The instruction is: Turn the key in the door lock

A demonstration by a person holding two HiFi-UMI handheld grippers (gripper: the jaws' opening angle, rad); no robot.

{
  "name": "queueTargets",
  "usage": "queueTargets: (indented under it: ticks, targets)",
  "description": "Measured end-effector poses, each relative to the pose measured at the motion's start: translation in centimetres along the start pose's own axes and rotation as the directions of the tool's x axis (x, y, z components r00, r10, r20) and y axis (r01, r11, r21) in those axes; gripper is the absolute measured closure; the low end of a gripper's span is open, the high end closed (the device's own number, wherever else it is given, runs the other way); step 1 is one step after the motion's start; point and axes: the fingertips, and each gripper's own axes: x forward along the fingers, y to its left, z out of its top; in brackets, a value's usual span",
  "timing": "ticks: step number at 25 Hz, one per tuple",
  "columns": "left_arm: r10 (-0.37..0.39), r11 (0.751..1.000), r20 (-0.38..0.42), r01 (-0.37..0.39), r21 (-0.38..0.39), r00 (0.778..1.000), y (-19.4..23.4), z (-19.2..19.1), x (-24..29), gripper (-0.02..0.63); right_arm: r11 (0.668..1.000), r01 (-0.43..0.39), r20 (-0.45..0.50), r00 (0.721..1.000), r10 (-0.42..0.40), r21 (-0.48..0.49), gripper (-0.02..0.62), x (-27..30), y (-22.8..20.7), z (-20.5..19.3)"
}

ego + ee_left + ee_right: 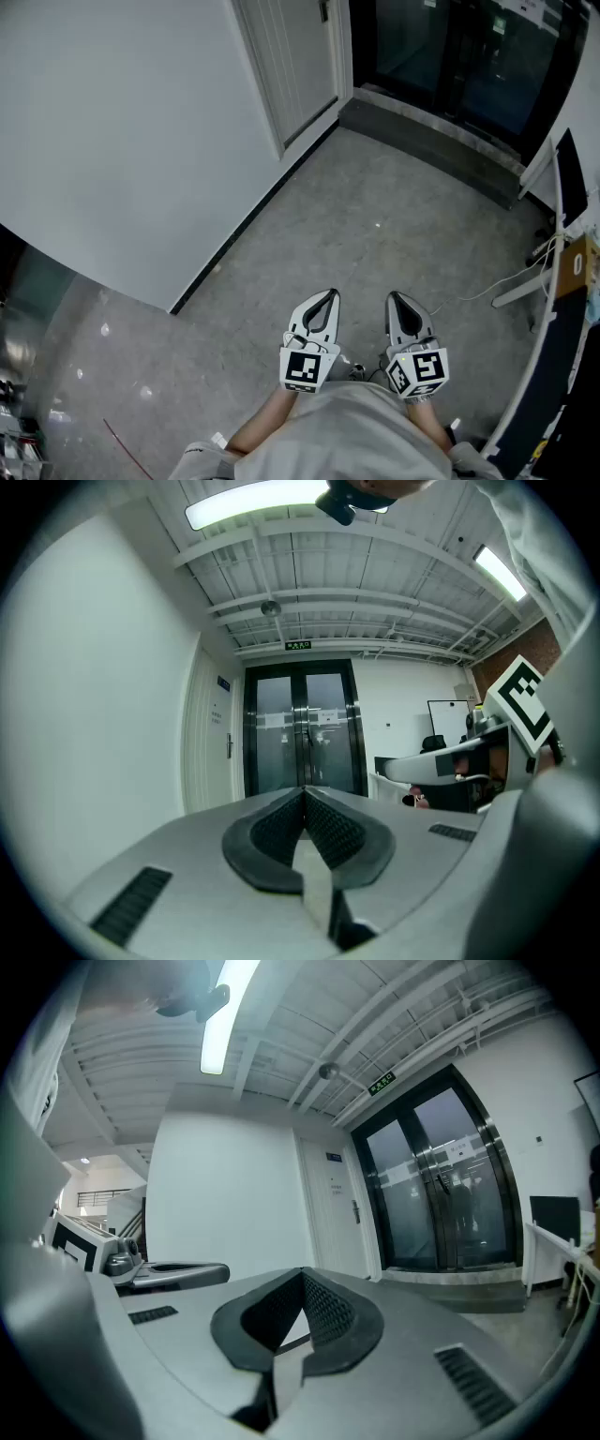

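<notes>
My two grippers are held side by side close to my body, level and aimed down the corridor. The left gripper [331, 294] [305, 791] is shut, its ribbed pads meeting at the tip with nothing between them. My right gripper [391, 296] [302, 1272] is shut and empty too. The white door [292, 58] [214, 752] [337, 1213] stands far ahead on the left wall, well out of reach. Its dark handle [228, 748] [356, 1211] shows as a small mark. No key can be made out at this distance.
Dark glass double doors [469, 56] [302, 742] [441, 1194] close the corridor's far end behind a dark raised threshold [422, 141]. A white wall [122, 141] runs along the left. A white cable [511, 281] and a dark desk edge [553, 356] lie to the right.
</notes>
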Motion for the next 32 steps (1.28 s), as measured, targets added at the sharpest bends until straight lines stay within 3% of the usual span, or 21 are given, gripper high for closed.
queueTargets:
  ticks: [14, 32]
  targets:
    - [0.025, 1.0, -0.039, -0.025, -0.007, 0.999, 1.4, -1.4, -2.3, 0.597, 0.999, -0.026, -0.023, 0.999, 0.026, -0.021, 0.603, -0.1, 2.6, -0.9]
    - [0.03, 1.0, -0.024, -0.03, -0.004, 0.999, -2.0, -0.7, 1.4, 0.597, 1.0, 0.022, -0.003, 1.0, -0.022, -0.001, 0.603, -0.8, -3.2, -0.3]
